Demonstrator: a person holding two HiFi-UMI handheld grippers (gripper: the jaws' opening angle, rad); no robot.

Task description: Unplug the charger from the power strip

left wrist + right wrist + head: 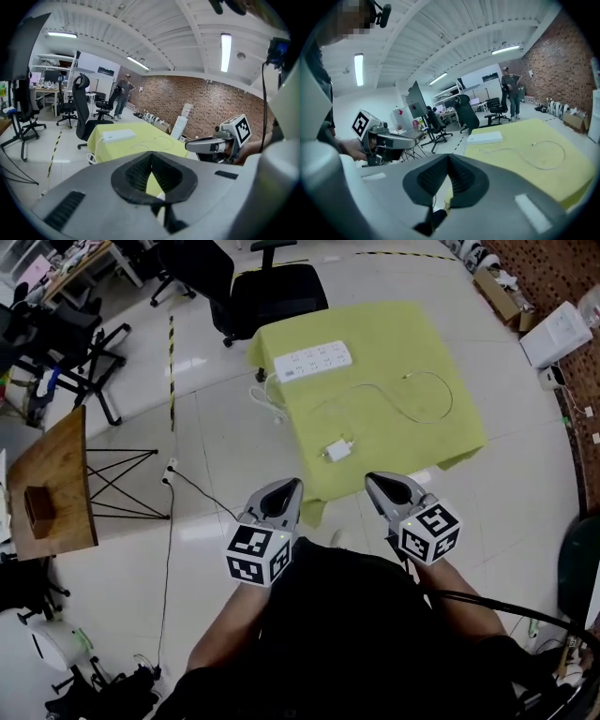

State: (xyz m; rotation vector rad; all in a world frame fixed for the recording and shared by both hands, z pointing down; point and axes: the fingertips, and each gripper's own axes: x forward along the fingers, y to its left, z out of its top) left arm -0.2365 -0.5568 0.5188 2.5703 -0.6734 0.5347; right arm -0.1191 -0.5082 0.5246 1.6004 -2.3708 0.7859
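A white power strip (313,361) lies at the far side of a table with a yellow cloth (394,329). The white charger (337,450) lies loose on the cloth near the front edge, apart from the strip. Its thin white cable (427,399) loops to the right. My left gripper (286,486) and right gripper (380,482) hover side by side off the table's front edge, both shut and empty. The left gripper view shows the strip (118,135) and the right gripper (192,145). The right gripper view shows the strip (485,137), the cable (543,157) and the left gripper (410,140).
A black office chair (272,287) stands behind the table. At the left stands a wooden side table (56,479), with a dark cable on the floor beside it. A white box (562,334) sits at the right. A person (511,89) stands far back.
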